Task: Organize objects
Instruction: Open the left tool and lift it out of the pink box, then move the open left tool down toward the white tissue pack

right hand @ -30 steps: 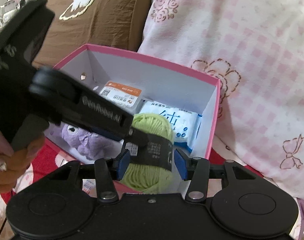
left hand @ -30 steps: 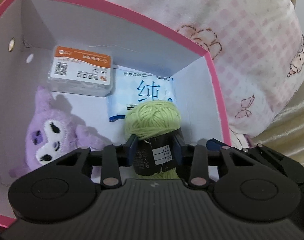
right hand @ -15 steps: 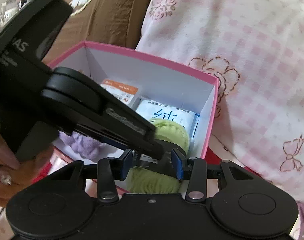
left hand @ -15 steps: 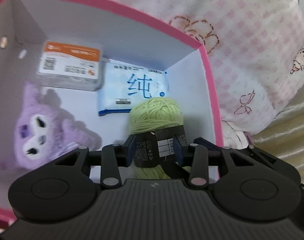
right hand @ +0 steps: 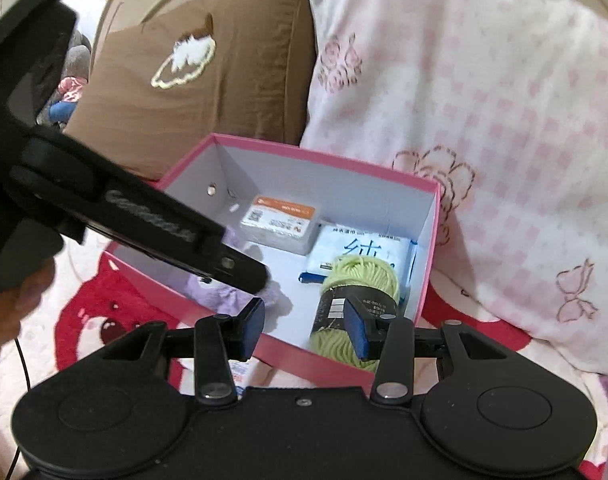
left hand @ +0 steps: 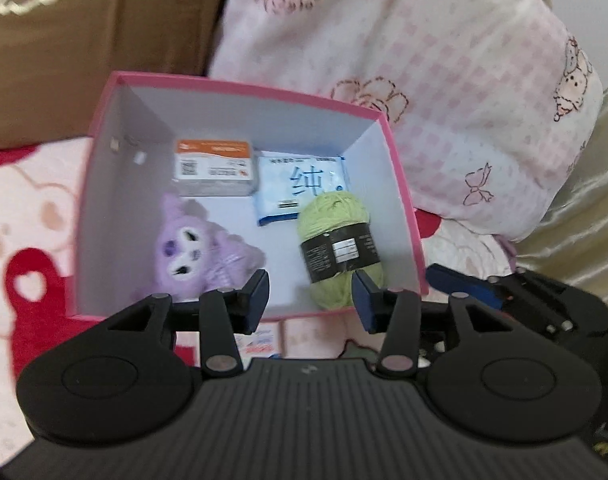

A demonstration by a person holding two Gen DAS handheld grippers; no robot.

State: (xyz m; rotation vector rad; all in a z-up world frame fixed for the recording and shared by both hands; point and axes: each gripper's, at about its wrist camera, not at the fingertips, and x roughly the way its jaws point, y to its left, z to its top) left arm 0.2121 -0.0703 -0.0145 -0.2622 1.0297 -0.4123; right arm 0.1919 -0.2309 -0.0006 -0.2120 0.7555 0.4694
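Left hand-held gripper [left hand: 312,300]: parted, empty, jaws just been opening, held above the near wall of the pink box [left hand: 243,88]. Right hand-held gripper [right hand: 304,328]: likewise parted with nothing between the pads, jaws just been opening, close beside the left one and aimed down into the same box.

Just beyond both sets of fingertips, in the box's near right corner: the green yarn skein [left hand: 336,232], lying on the floor along the right wall, black label band uppermost. Far end on or against the blue wet-wipes pack [left hand: 299,184]; cannot tell which. Further left, a purple plush toy [left hand: 183,248]; behind it, an orange-labelled carton [left hand: 213,168] at the back wall. Around the box, a pink checked pillow [left hand: 444,80], a brown cushion [left hand: 83,40] and a red-and-pink blanket [left hand: 23,240].

Judged as the release and withdrawal after placing the skein. To do it well:
- Keep both sets of jaws wide enough that no loose strand snags on a pad.
- Draw back up and away, clear of the near wall, without nudging the light box.
- Check that the skein sits settled before turning to anything outside the box.
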